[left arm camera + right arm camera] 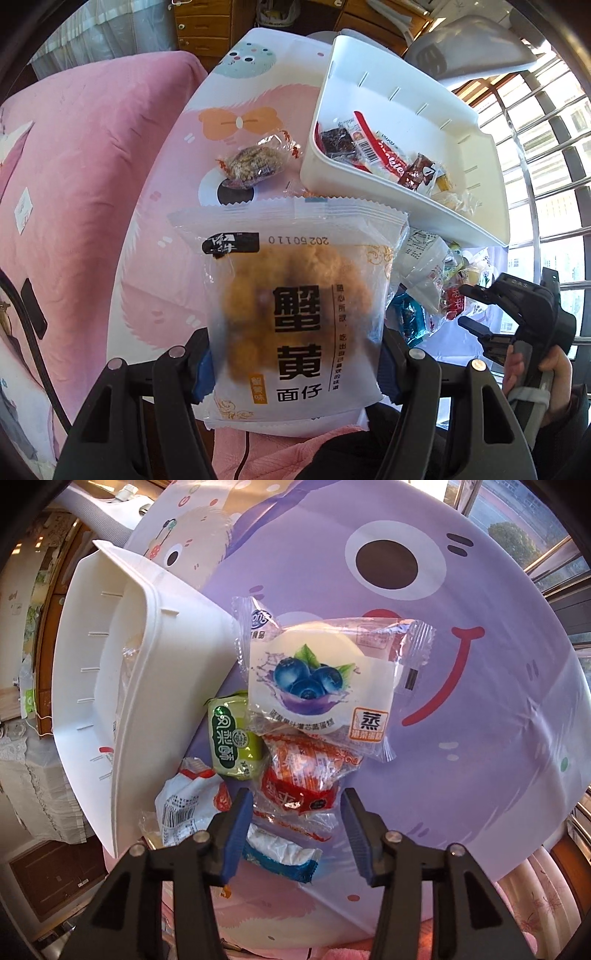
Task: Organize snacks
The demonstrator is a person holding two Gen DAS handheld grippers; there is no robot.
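Note:
My left gripper (pixel 295 365) is shut on a clear crab-roe noodle snack packet (pixel 291 314) and holds it above the table, in front of the white bin (pixel 369 184). The bin holds several wrapped snacks (pixel 380 155). My right gripper (pixel 295 812) is open above a red snack packet (pixel 299 775), which lies between its fingers. Around it lie a blueberry cake packet (pixel 317 679), a green packet (pixel 232 734), a white and red packet (pixel 188 805) and a blue packet (pixel 280 856). The right gripper also shows in the left wrist view (pixel 469 306).
A nut-cluster snack (pixel 251 162) lies alone on the cartoon tablecloth (pixel 177 206) left of the bin. The bin's wall (pixel 177 686) stands at the left of the snack pile. A pink bed cover (pixel 74 184) lies left of the table; a window (pixel 554 184) is at the right.

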